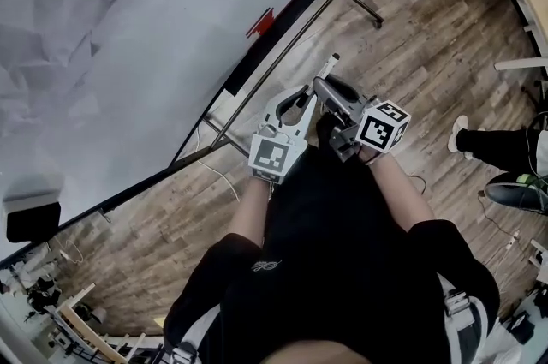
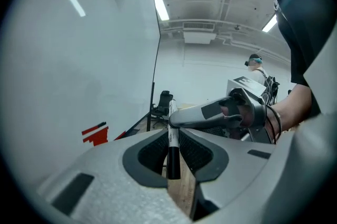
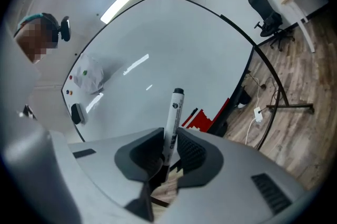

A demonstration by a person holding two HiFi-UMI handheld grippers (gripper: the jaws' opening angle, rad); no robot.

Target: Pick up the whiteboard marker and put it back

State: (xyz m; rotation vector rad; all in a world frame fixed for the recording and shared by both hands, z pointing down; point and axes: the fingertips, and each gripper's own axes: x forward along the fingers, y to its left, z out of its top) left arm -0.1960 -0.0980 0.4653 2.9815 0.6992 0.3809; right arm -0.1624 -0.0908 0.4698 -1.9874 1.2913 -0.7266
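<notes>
Left hand-held gripper (image 2: 173,150) and right hand-held gripper (image 3: 167,150) both clamp the white, black-capped whiteboard marker (image 3: 174,112) before the large whiteboard (image 3: 174,44); uneven pulling could drop it.

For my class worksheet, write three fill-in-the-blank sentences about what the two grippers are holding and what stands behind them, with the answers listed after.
1. The left gripper and the right gripper are both shut on one ___.
2. In the right gripper view, the upper end of that thing is coloured ___.
3. The patch at the lower edge of the whiteboard is coloured ___.

Missing words: marker; black; red.
</notes>
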